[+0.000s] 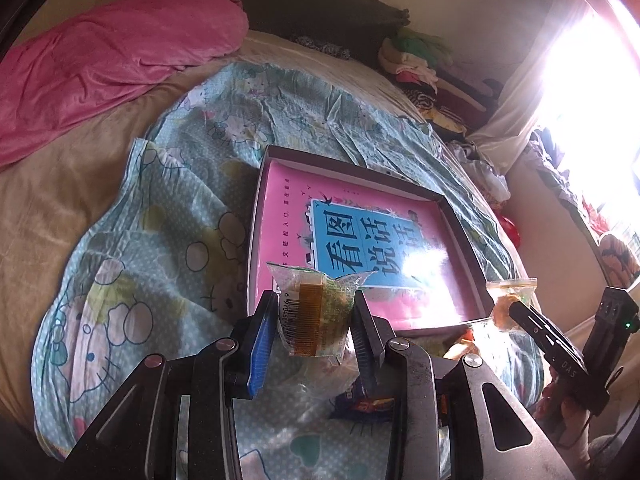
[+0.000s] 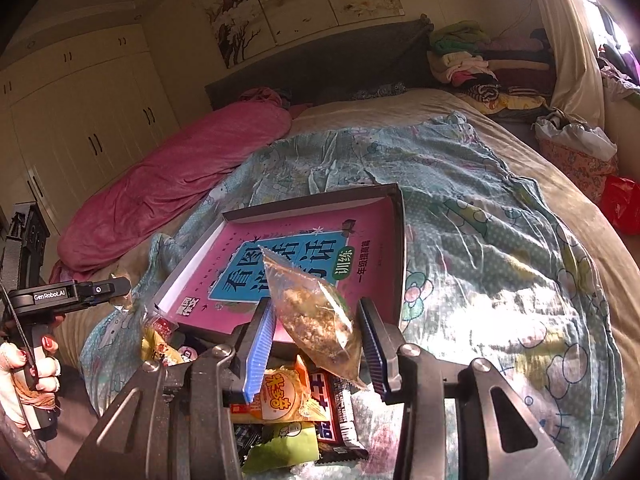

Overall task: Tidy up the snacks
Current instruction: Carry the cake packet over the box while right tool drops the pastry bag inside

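Observation:
My left gripper point(image 1: 316, 300) is shut on a small clear-wrapped snack point(image 1: 316, 320), green and brown with a barcode, held above the bed. Ahead of it lies a shallow dark box point(image 1: 452, 208) with a pink book point(image 1: 352, 216) inside. My right gripper point(image 2: 315, 308) is shut on a clear packet of brown crumbly snack point(image 2: 316, 316), held tilted over the box's point(image 2: 400, 248) near edge. Under it lies a pile of snacks point(image 2: 288, 400): an orange packet, a dark bar, a green packet. Each gripper shows in the other view: the right gripper point(image 1: 516, 310) and the left gripper point(image 2: 120, 288), which a hand point(image 2: 36, 360) holds.
The box rests on a light blue cartoon-cat sheet point(image 1: 160, 220) spread over a beige bed. A pink blanket point(image 1: 100, 64) lies rolled at the far left. Folded clothes point(image 2: 472, 68) are stacked by the headboard, wardrobe doors point(image 2: 80, 120) stand at left, and a bright window point(image 1: 592, 80) at right.

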Motion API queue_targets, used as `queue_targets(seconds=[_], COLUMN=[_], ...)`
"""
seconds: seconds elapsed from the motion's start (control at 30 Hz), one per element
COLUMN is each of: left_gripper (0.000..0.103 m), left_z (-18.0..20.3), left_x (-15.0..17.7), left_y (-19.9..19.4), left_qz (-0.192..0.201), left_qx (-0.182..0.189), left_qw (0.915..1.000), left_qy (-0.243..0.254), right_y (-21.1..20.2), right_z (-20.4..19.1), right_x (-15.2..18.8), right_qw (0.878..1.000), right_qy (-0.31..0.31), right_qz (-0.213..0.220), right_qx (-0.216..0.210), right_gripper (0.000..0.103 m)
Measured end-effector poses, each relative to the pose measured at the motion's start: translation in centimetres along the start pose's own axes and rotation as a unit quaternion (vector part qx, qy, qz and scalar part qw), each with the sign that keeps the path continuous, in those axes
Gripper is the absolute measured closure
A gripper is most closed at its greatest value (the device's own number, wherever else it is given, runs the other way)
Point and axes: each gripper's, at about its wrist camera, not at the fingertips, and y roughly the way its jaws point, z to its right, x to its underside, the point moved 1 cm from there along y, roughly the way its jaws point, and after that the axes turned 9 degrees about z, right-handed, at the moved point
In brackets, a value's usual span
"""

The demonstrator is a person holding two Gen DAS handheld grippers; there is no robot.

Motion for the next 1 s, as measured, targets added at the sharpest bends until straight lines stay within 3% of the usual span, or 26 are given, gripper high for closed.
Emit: queue_targets(seconds=[0.27, 0.7, 1.0], left_gripper=[0.066, 0.066, 0.066], left_z=[0.3, 0.7, 0.8], left_x=[-1.0, -0.4, -0.8], left_y=[2.2, 4.8, 5.1], left_qz=[-0.002, -0.024, -0.021], left_qx=[-0.002, -0.003, 0.000], left_qw=[1.0000, 0.9997, 0.9998], left_qy=[0.000, 0.003, 0.004], right_y=[2.4, 4.5, 3.2], right_z=[0.5, 0.8, -0.1], right_x=[0.3, 1.0, -1.1], right_qw=[1.000, 0.998, 1.000], right_qy=[0.002, -0.015, -0.013], right_qz=[-0.022, -0.053, -0.015], right_qx=[0.000, 0.017, -0.011], right_gripper=[0.067, 0.070, 0.075])
